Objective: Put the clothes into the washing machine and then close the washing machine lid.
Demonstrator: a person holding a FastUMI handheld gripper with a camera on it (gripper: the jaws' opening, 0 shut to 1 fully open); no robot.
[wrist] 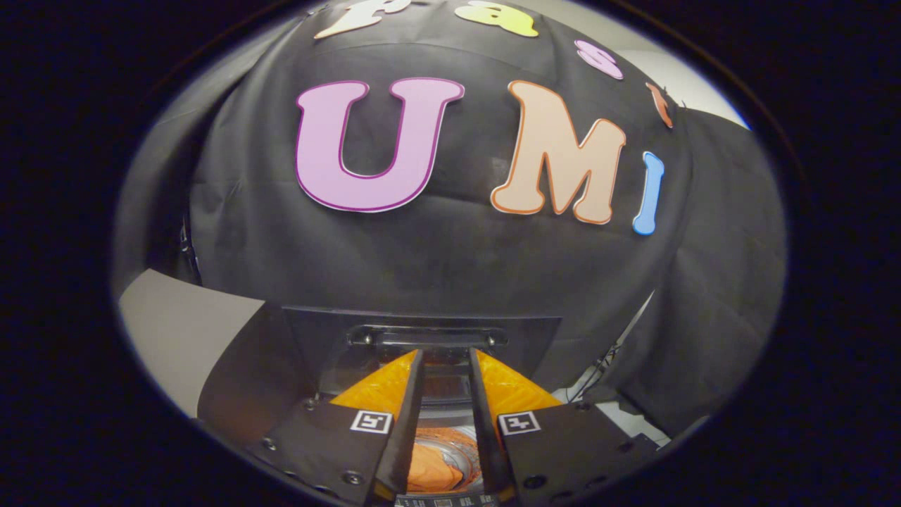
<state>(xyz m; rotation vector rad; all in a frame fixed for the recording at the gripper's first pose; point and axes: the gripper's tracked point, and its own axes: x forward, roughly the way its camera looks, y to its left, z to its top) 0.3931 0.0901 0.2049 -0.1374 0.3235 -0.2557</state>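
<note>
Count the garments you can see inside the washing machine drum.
1: an orange garment lying in the drum, seen through the gap between the gripper fingers, which are apart and empty. Others may lie hidden beneath the fingers.

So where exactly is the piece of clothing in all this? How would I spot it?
Start at the black cloth wall and drop to the dark raised washing machine lid below it. Beneath that, the gripper holds its fingers slightly apart, and through the gap you look down into the shiny metal drum. The orange garment lies bunched inside: soft and bright against hard grey metal.
</note>
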